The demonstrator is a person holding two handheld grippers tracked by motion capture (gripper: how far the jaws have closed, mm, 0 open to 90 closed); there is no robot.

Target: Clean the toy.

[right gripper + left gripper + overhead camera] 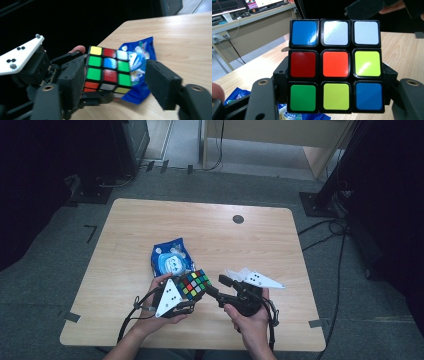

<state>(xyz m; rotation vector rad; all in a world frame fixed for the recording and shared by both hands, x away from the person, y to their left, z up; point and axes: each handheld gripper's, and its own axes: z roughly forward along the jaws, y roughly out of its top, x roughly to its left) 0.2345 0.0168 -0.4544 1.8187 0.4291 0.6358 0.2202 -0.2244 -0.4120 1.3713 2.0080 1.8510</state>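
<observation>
Left gripper (186, 296) has its jaws clamped on the scrambled multicoloured plastic puzzle cube (194, 284), while the right gripper (218, 287) sits beside it, jaws spread wide, gripping nothing.

Black tools (187, 302) bear white three-cornered plates, black cables.

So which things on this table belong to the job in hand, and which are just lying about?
In the job:
- multicoloured puzzle cube, clamped in the left tool
- right tool, jaws open beside the cube

Lying about:
- blue plastic snack packet
- white folded paper
</observation>
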